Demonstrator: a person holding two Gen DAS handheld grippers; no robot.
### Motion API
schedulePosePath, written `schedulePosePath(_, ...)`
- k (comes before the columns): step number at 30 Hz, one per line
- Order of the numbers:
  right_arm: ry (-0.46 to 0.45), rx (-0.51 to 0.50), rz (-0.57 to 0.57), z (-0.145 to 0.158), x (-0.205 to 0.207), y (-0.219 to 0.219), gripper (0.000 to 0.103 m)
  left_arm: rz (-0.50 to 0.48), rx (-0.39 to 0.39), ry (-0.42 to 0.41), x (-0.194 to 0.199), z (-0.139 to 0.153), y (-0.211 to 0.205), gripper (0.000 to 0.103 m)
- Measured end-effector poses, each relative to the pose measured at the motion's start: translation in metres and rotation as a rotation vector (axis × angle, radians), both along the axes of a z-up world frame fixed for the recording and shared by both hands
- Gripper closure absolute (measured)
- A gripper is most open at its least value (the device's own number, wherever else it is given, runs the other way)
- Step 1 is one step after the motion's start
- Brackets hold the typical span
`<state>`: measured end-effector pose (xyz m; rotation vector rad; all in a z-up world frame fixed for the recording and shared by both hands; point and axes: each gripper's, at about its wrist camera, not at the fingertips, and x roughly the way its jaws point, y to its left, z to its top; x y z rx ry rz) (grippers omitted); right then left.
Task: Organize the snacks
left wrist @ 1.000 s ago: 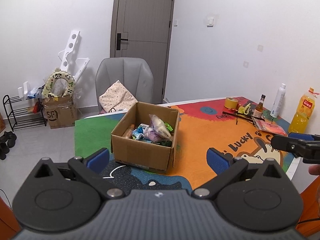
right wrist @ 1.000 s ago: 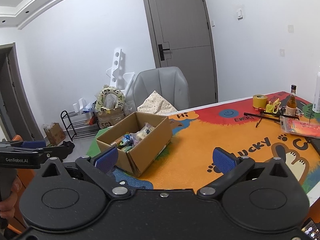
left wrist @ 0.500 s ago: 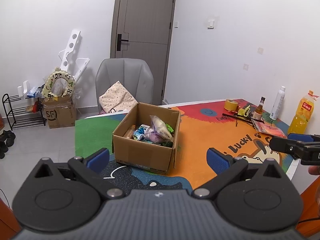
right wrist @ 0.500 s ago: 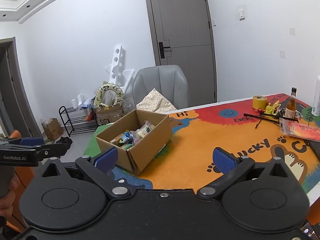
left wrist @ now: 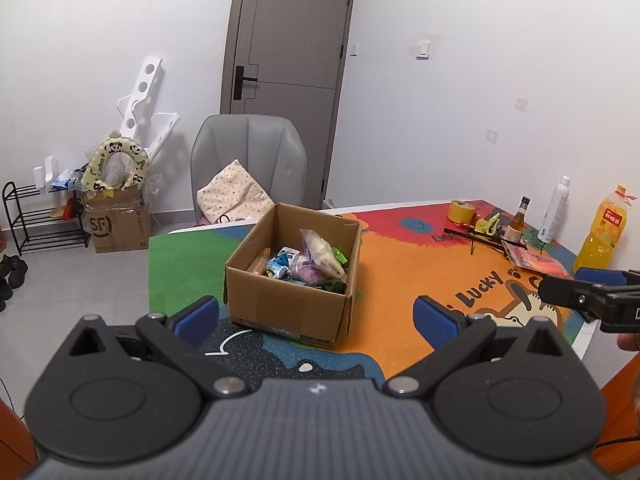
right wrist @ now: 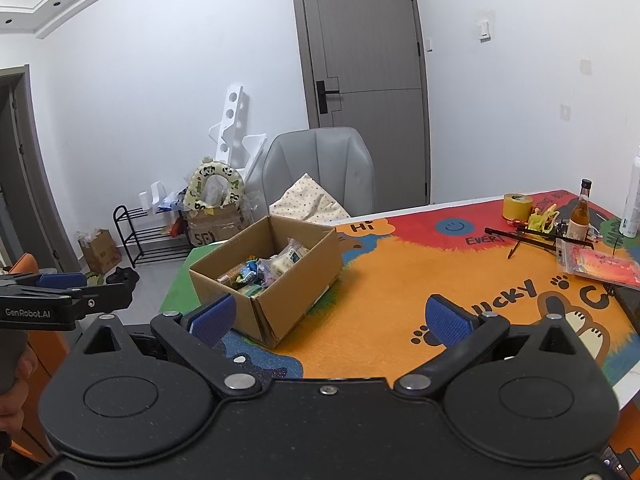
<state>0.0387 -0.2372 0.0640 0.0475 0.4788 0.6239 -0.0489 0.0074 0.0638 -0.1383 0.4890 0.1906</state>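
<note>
Snacks [left wrist: 306, 260] fill the cardboard box [left wrist: 288, 304] at frame centre, individual wrappers perhaps too small to identify. Left gripper [left wrist: 316, 316] and right gripper [right wrist: 334, 318] both gape, holding nothing.

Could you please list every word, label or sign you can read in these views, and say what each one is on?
"GenRobot.AI": side of the left tool.
"SF": cardboard box on the floor.
"Hi": table mat.
"LUCKY": same mat, beside the paw prints.
"EVER": same mat, cut off by the black sticks.
Labels on the orange drink bottle, brown bottle and snacks in the open box are too small to read.
</note>
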Motion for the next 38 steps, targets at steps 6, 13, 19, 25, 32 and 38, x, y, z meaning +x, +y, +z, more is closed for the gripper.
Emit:
schedulePosePath(6, -0.004, -0.002, 0.002, 0.002, 0.000, 0.001, 0.000, 0.000, -0.003, -0.003, 0.000, -0.001, 0.000, 0.000)
schedulePosePath(13, -0.006, -0.005, 0.020, 0.003, -0.003, 0.002, 0.000, 0.000, -0.002, -0.002, -0.001, -0.001, 0.000, 0.000)
schedulePosePath(19, -0.012, -0.013, 0.024, 0.005, -0.003, 0.004, 0.000, -0.002, -0.004, -0.005, 0.000, -0.001, -0.003, 0.000)
schedulePosePath(25, -0.008, -0.014, 0.020, 0.005, -0.003, 0.005, 0.000, -0.002, -0.005, -0.005, 0.000, -0.001, -0.002, 0.000)
schedulePosePath(32, -0.009, -0.015, 0.025, 0.004, -0.003, 0.005, 0.000, -0.003, -0.004, -0.005, 0.001, -0.001, -0.006, 0.000)
schedulePosePath(38, -0.009, -0.018, 0.027, 0.004, -0.004, 0.005, 0.000, 0.000, -0.005, -0.008, 0.005, -0.001, -0.012, 0.000)
